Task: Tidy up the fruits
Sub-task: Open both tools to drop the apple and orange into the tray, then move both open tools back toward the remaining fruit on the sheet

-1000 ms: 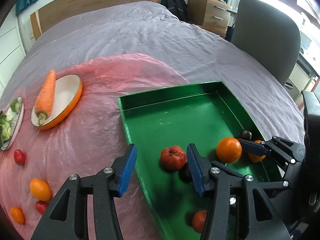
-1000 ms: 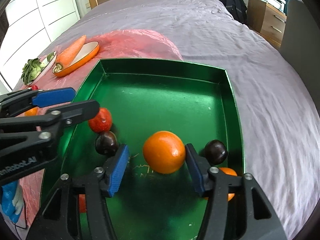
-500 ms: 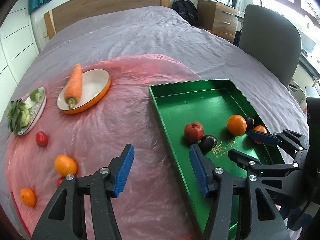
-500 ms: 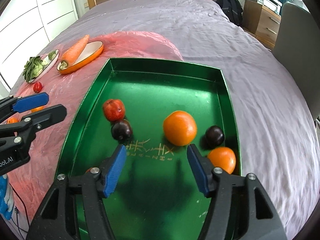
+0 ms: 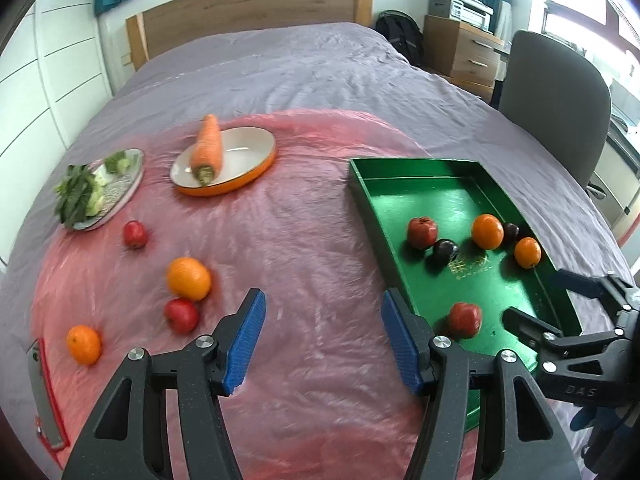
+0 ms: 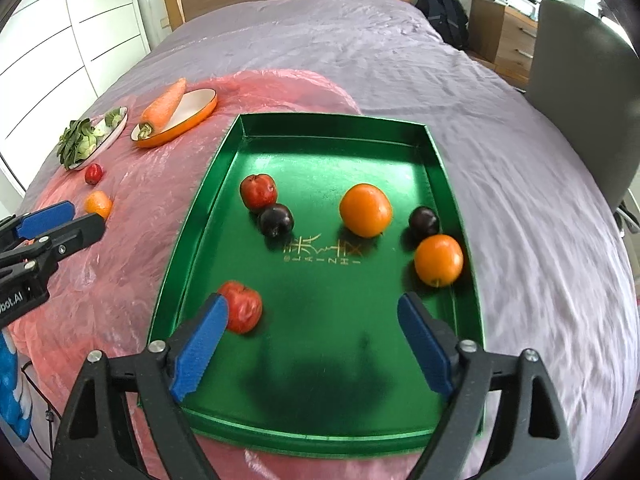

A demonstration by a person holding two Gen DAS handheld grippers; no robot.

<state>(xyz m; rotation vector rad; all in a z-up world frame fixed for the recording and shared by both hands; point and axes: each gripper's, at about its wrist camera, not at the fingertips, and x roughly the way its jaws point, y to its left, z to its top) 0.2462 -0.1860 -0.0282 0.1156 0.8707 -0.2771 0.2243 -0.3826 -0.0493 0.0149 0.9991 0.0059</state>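
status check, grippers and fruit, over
Left gripper open, empty, over pink sheet. Right gripper open, empty, above green tray. Six fruits in tray, four loose on sheet. Nothing in the way.

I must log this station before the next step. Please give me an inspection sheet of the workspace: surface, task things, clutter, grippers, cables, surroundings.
Surface: bed with a grey cover; a pink plastic sheet lies over its near part.
Job's things: green tray holds two oranges, two dark plums and two red fruits. Still on the sheet: big orange, small orange, two red fruits.
Clutter: carrot on an orange dish; greens on a plate; a red-edged object at the left edge.
Grippers: left gripper open above the sheet; right gripper open above the tray; both hold nothing.
Cables: thin wire at lower left.
Surroundings: headboard, grey chair, wooden drawers, backpack.
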